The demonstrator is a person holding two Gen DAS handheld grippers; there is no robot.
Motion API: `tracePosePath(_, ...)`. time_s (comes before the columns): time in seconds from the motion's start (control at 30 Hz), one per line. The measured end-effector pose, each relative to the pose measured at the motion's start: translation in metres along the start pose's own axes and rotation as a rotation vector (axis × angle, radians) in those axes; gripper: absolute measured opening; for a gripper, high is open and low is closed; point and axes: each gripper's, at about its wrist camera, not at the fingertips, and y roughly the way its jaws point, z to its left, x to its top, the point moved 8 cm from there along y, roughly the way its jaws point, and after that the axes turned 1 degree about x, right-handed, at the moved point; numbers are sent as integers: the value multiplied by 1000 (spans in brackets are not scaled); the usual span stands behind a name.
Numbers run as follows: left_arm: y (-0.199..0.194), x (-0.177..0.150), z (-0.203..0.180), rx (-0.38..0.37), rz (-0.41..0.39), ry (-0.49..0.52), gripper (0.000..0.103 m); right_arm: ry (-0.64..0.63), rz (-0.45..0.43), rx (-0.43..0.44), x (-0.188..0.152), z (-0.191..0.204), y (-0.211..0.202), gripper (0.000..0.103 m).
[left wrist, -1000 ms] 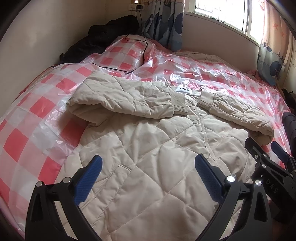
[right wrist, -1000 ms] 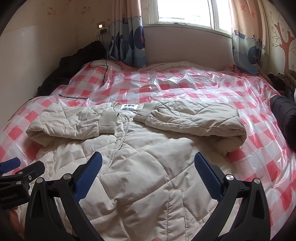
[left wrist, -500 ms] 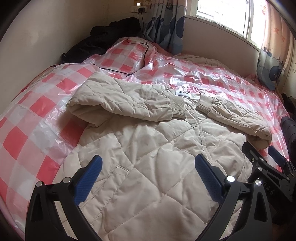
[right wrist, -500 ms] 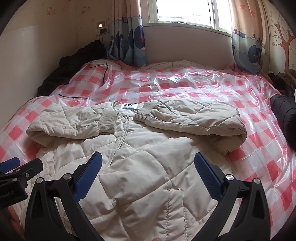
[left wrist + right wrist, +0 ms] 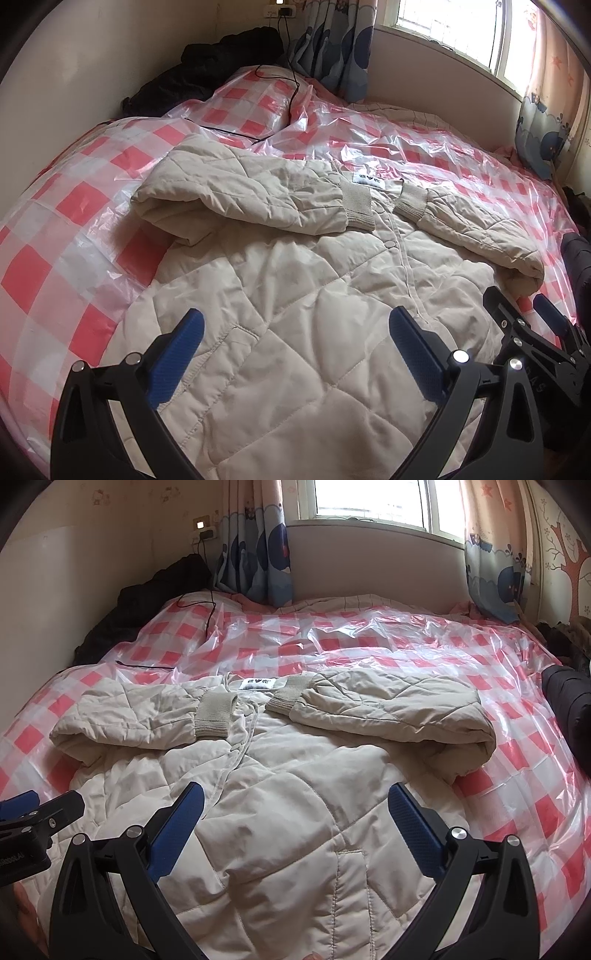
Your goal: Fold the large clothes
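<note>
1. On our left, the left gripper (image 5: 291,332) hangs with its jaws spread wide and nothing between them, over the lower body of a beige quilted jacket (image 5: 295,314) laid front-up on a bed covered with a pink-checked plastic sheet (image 5: 74,206).

2. Ahead of those jaws and to their left, the left sleeve (image 5: 236,195) lies folded across the chest, its ribbed cuff (image 5: 358,206) just short of the snap placket (image 5: 391,245).

3. Straight ahead, beyond both cuffs, the white neck label (image 5: 258,684) marks the collar and the centre line; we judge it the best guide for a square fold.

4. On our right, the right gripper (image 5: 295,812) also stands wide open and empty above the hem area, with the right sleeve (image 5: 391,712) folded inward ahead of its jaws and to their right.

5. With both sleeves in, we take the step in hand to be gripping the hem and carrying it up toward the collar. The hem itself lies below the jaws, out of both views.

6. To do it well, we would close each pair of jaws on both layers of the padded fabric, well apart and level with each other, then lift together so the sleeves stay put.

7. The slick plastic may let the jacket slide; a slow, even lift should limit that.
</note>
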Motion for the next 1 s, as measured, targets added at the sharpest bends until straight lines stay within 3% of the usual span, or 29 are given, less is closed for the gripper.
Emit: tracePosePath(1.0,7,-7,-1,4,19,8,96,-21,34,9,-5,5,5,96)
